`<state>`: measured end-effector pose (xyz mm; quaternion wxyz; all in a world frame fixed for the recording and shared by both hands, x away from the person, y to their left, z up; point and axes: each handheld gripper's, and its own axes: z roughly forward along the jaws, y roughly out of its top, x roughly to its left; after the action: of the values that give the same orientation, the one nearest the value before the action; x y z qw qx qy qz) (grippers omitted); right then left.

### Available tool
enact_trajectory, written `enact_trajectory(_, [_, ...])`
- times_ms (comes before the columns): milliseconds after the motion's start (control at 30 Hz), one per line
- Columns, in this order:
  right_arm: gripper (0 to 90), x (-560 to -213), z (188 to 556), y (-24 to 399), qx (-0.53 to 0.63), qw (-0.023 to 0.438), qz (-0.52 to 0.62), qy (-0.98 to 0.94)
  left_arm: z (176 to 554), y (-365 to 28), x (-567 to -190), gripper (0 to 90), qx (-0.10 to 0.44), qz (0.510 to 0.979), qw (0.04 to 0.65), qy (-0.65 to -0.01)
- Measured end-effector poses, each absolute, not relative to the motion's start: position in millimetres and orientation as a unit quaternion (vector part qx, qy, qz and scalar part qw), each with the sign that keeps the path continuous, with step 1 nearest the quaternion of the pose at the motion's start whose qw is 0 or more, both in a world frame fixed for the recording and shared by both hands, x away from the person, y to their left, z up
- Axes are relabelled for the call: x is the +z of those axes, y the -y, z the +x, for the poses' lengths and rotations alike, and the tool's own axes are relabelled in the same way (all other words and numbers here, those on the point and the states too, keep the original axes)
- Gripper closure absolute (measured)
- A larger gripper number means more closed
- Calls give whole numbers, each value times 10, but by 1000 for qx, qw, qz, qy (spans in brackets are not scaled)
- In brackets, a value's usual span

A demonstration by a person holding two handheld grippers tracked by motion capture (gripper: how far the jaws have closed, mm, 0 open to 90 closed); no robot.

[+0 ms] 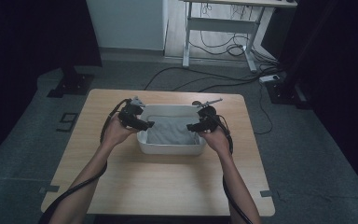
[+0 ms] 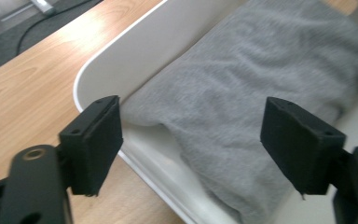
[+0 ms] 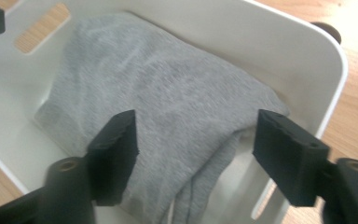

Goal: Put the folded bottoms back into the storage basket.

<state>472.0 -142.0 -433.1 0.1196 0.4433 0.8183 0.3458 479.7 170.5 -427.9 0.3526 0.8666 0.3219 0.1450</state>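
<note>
**Grey cloth lying in the white bin, both grippers standing open above it**

A light wooden table (image 1: pixel 168 182) is standing on a grey floor in a dim room, with dark curtains hanging at the left and right. Beyond the far edge, black cables (image 1: pixel 214 77) are trailing across the floor toward a white-framed desk (image 1: pixel 223 28).

A white bin (image 1: pixel 171 148) is sitting on the far half of the table, its long axis running left to right. Inside it a folded grey cloth (image 1: pixel 170 130) is lying flat, also stretching left to right and covering most of the bottom. In the right gripper view, loose folded edges of the cloth are pointing toward the near right corner of the bin.

The left gripper (image 1: pixel 145 125) is hovering over the bin's left rim, its jaws spread wide with nothing between them; the cloth is lying below, untouched. The right gripper (image 1: pixel 193 127) is hovering over the right end, its jaws likewise standing apart and empty above the cloth.
</note>
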Motion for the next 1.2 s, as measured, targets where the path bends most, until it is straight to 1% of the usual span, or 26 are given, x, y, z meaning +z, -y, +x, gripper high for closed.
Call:
enact_trajectory(100, [137, -4298, 4678, 1404, 364, 123, 435, -814, 4727, -1767, -4248, 138, 129, 856, 377, -328])
enact_trajectory(200, [130, -4278, 4650, 1402, 374, 124, 432, -812, 4686, -1791, -4226, 99, 124, 856, 382, -325])
enact_trajectory(233, [127, -4269, 4634, 1401, 376, 128, 431, -810, 4662, -1801, -4214, 99, 127, 856, 382, -324])
enact_trajectory(300, [19, -4243, 4581, 1388, 372, 135, 427, -813, 4590, -1829, -4191, 46, 120, 857, 383, -323])
enact_trajectory(333, [19, -4243, 4581, 1388, 372, 135, 427, -813, 4590, -1829, -4191, 29, 120, 857, 383, -323])
enact_trajectory(367, [0, -4229, 4542, 1377, 367, 140, 422, -817, 4539, -1849, -4181, 22, 121, 858, 384, -319])
enact_trajectory(467, [0, -4208, 4484, 1380, 367, 142, 415, -820, 4466, -1871, -4164, 0, 125, 860, 380, -317])
enact_trajectory(900, [0, -4112, 4235, 1476, 370, 159, 398, -824, 4163, -2017, -4149, 0, 157, 859, 376, -309])
enact_trajectory(1200, [0, -4109, 4063, 1557, 375, 165, 391, -824, 3995, -2178, -4228, 0, 151, 853, 390, -313])
